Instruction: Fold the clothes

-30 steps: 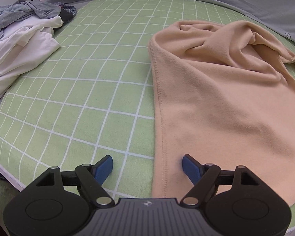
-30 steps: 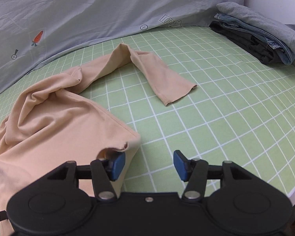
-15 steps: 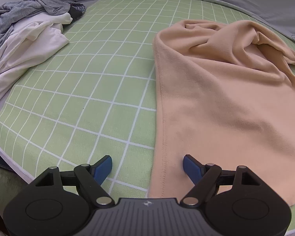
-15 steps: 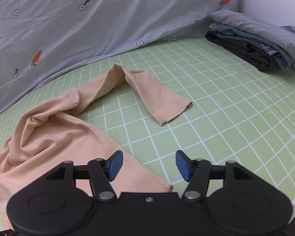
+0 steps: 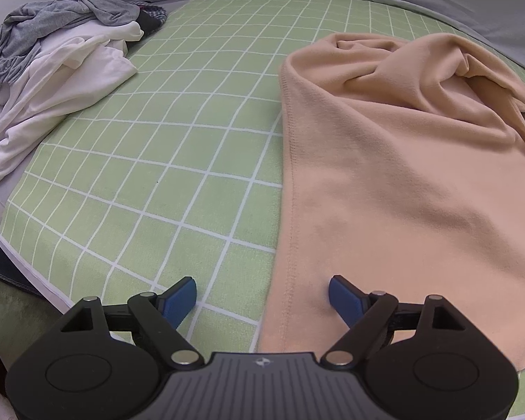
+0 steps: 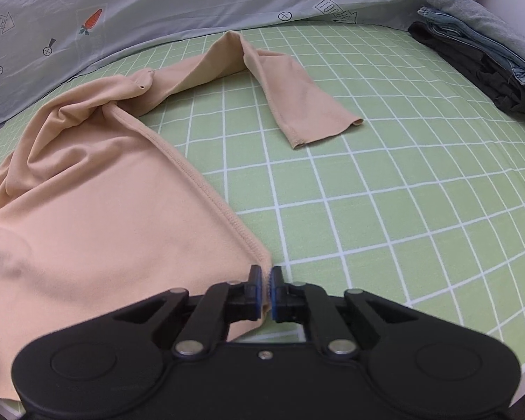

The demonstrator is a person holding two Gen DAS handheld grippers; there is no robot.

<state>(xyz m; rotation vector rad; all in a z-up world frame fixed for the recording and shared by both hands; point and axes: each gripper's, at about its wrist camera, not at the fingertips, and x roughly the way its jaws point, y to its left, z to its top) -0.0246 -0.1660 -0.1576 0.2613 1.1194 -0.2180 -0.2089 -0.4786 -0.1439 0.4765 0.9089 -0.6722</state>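
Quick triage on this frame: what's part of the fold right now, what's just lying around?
In play:
- beige shirt, spread on the bed
- right gripper, jaws shut on the shirt's hem corner
- left gripper, jaws open over the other hem edge

Lying about:
- rumpled white and grey clothes
- folded stack of clothes
- grey carrot-print sheet
- green checked mat

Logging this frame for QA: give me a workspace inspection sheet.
Surface: green checked sheet, flat.
Job's things: peach top spread out and rumpled, one sleeve bent back across the sheet.
Clutter: loose white and grey clothes; folded stack.
Grippers: left claw open, straddling the top's hem; right claw shut on the top's corner.
Cables: nothing seen.
Surroundings: grey carrot-print bedding behind.
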